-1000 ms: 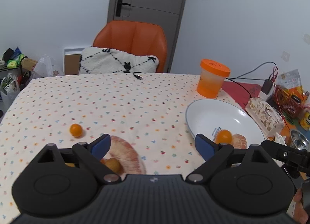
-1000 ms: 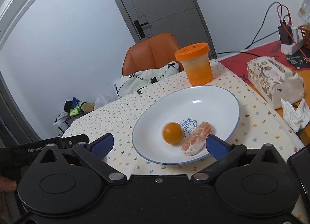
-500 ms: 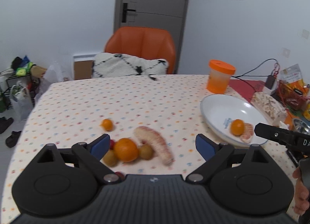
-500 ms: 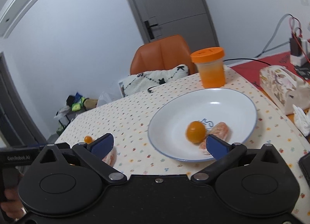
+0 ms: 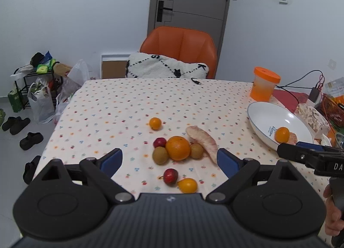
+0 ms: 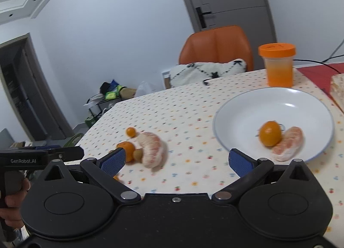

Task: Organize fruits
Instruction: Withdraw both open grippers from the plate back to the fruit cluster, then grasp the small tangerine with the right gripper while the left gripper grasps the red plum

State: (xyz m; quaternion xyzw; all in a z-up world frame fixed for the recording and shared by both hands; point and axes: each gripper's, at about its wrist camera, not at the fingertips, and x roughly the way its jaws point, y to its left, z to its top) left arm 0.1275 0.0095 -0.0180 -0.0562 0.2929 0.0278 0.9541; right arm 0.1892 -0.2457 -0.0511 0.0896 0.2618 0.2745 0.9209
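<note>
A cluster of fruit lies on the dotted tablecloth: a large orange (image 5: 178,148), two kiwis (image 5: 160,155), a pomelo segment (image 5: 203,140), red fruits (image 5: 170,176), a small yellow-orange fruit (image 5: 187,185) and a kumquat (image 5: 155,123) farther back. My left gripper (image 5: 169,160) hangs open above and in front of the cluster, holding nothing. A white plate (image 6: 301,106) holds a small orange (image 6: 270,136) and a peeled segment (image 6: 288,147). My right gripper (image 6: 176,162) is open and empty, between the pomelo segment (image 6: 152,149) and the plate.
An orange-lidded cup (image 5: 264,87) stands behind the plate (image 5: 264,114). An orange chair (image 5: 180,50) with a white cushion (image 5: 165,68) is at the table's far side. Cables, a tissue pack (image 5: 312,117) and clutter crowd the right edge. Bags and shoes lie on the floor at left.
Both grippers have pulled back and risen, so the whole fruit cluster now shows in the left view. The right view has swung left, bringing the pomelo segment and oranges into sight.
</note>
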